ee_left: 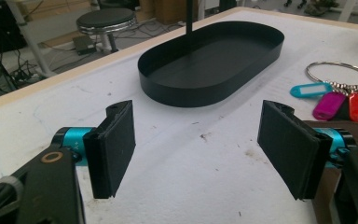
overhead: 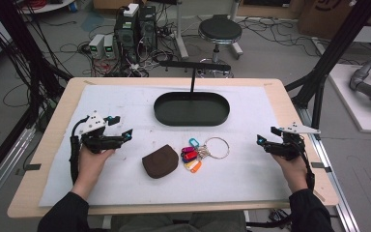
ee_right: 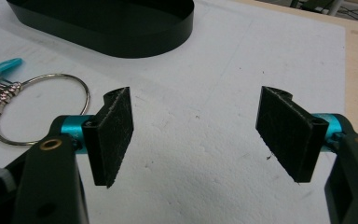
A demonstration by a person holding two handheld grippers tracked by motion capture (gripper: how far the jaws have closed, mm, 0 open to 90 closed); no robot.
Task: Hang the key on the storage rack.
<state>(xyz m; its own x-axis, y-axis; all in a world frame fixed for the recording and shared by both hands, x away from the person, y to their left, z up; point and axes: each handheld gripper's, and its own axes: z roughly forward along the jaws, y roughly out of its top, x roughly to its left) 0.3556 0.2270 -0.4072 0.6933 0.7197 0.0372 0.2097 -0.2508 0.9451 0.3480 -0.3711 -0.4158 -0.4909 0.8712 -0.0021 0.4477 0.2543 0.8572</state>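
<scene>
Both grippers held apart at the surface edges, fingers released; key bunch & pouch lie untouched between them.

L gripper (overhead: 121, 126) is held over the white-covered wooden surface (overhead: 125, 104) at its left side, fingers (ee_left: 114, 147) spread wide w/ nothing between; R gripper (overhead: 265, 136) is held at the right side, fingers (ee_right: 113, 135) likewise released, bare cover seen between them. A bunch of coloured plastic key tags on a large metal ring (overhead: 199, 152) is seen mid-surface, just beside a brown rounded leather pouch (overhead: 160, 161) on its left; both well apart from either gripper. A black oval metal tray (overhead: 192, 108) w/ an upright post is set behind them, toward the far edge.
</scene>
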